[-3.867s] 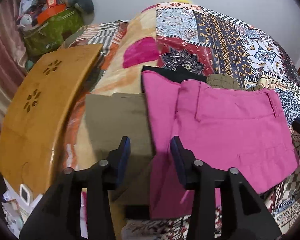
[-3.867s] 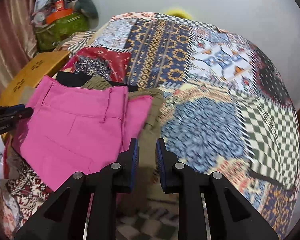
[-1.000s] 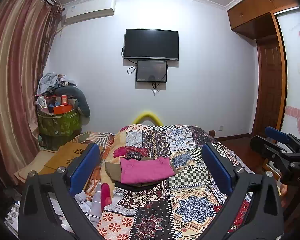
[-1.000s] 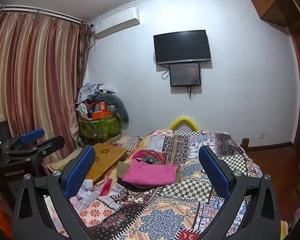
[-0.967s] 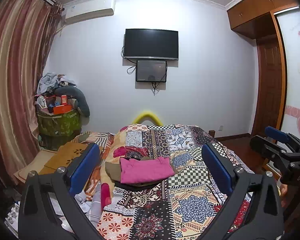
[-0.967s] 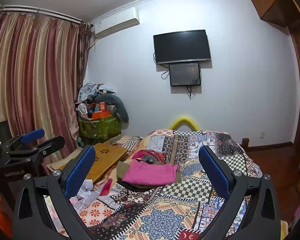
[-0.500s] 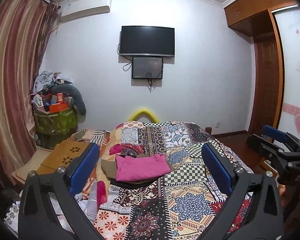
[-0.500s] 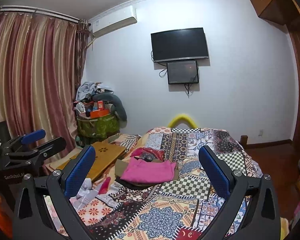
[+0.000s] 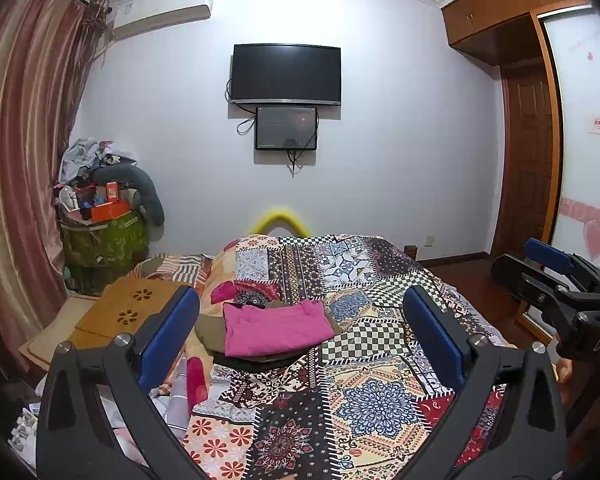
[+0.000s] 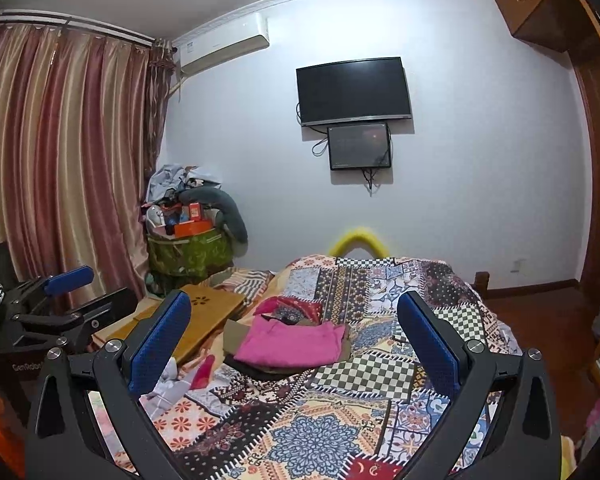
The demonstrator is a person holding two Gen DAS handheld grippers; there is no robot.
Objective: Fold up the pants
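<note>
Pants [image 9: 276,328], pink and folded, lie on top of a small clothes pile [image 9: 256,356] on the bed [image 9: 380,396]. Left gripper [image 9: 300,332] and right gripper [image 10: 294,338] hang well back from them, fingers [image 9: 168,332] spread wide, holding nothing.

Ahead of the fingers: one pink pants [image 9: 276,330], two wall screens [image 9: 286,74], one wooden tray [image 9: 134,312], one quilt [image 9: 364,396], two grippers [image 9: 300,332].
</note>
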